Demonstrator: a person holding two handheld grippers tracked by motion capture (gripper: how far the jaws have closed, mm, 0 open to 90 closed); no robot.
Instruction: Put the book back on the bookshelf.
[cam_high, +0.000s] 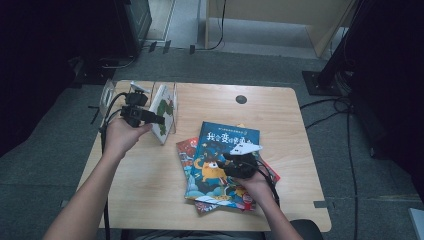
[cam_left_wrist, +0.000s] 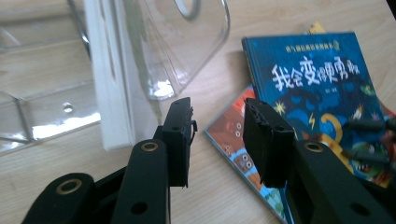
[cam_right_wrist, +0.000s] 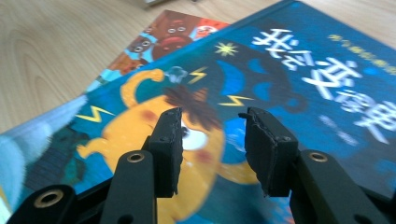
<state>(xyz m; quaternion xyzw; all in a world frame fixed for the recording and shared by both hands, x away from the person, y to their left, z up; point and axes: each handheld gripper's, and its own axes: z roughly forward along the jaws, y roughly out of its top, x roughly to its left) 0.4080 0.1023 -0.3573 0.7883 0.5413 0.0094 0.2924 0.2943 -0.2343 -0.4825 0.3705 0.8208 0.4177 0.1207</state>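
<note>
A: How do the claws stand?

B: Left claw (cam_left_wrist: 217, 135) is released and grasps nothing, just beside the book (cam_high: 163, 111) standing in the clear rack (cam_high: 107, 92) at the counter's (cam_high: 150, 190) far left corner. Right claw (cam_right_wrist: 212, 151) gapes over the blue book (cam_right_wrist: 289, 93), not gripping.

A: Progress?

B: I'd say one is shelved; the stack near the front edge remains.

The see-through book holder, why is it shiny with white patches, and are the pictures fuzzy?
In the left gripper view the clear holder catches room light, so white glare patches sit on its plastic. In the right gripper view the blue book looks soft and blurry toward the near corner. The high view is dim, with dark edges around the table.
</note>
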